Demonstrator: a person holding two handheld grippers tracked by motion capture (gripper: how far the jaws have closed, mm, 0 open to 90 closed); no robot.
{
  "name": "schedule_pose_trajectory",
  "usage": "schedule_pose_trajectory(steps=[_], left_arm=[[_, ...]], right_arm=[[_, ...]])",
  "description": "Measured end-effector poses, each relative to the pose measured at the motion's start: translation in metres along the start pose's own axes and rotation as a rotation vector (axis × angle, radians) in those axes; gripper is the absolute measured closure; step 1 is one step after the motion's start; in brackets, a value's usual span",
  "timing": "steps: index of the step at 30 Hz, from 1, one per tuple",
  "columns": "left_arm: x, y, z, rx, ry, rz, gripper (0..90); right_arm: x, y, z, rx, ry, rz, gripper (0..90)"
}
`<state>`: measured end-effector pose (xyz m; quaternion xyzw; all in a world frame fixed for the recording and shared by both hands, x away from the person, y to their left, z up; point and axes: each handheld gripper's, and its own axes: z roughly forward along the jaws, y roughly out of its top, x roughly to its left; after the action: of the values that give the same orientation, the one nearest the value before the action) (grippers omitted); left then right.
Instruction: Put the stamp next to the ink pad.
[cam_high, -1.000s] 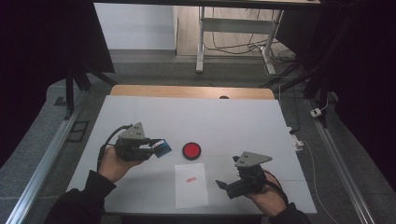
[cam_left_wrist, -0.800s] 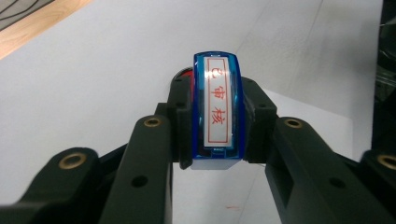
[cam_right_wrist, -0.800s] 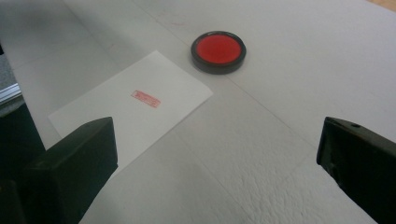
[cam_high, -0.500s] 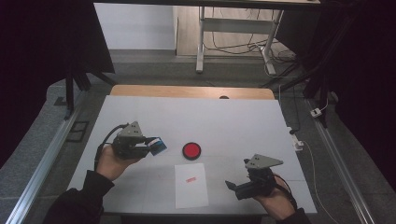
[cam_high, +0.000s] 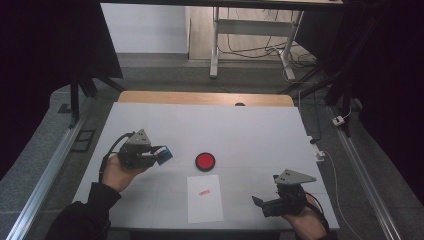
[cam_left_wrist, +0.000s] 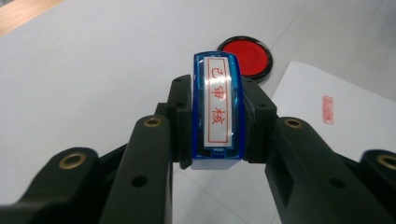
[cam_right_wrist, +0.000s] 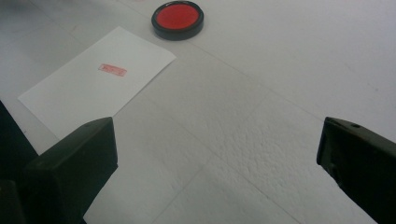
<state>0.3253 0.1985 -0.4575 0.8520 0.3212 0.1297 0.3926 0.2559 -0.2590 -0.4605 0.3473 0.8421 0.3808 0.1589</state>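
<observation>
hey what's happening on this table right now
A person is stamping paper. The left gripper is shut on a blue stamp, held above the table beside the red ink pad. The sheet of paper already carries one red stamp mark. The right gripper is open, holding nothing.

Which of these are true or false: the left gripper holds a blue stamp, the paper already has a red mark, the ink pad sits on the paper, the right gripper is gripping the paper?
The left gripper holds a blue stamp: true, its jaws clamp the stamp's sides.
The paper already bears a red mark: true.
The ink pad sits on the paper: false, it rests on the table just beyond the paper's far edge.
The right gripper is gripping the paper: false, its jaws stand wide open and empty over the table.
</observation>
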Motion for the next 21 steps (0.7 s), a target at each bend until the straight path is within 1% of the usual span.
schedule_pose_trajectory(steps=[5, 10, 13, 17, 21], left_arm=[[0.003, -0.004, 0.006, 0.023, 0.023, -0.008, 69.6], [0.004, -0.007, 0.013, 0.061, 0.053, 0.006, 69.6], [0.005, -0.009, 0.018, 0.077, 0.072, 0.004, 69.7], [0.006, -0.011, 0.023, 0.093, 0.074, -0.005, 69.7], [0.007, -0.014, 0.029, 0.111, 0.075, 0.002, 69.7]], right_arm=[[-0.003, -0.004, -0.007, -0.014, -0.016, 0.019, 0.0], [-0.006, -0.006, -0.013, -0.023, -0.025, 0.037, 0.0], [-0.007, -0.008, -0.015, -0.026, -0.03, 0.046, 0.0], [-0.007, -0.008, -0.015, -0.024, -0.03, 0.048, 0.0], [-0.006, -0.008, -0.015, -0.015, -0.032, 0.04, 0.0]])
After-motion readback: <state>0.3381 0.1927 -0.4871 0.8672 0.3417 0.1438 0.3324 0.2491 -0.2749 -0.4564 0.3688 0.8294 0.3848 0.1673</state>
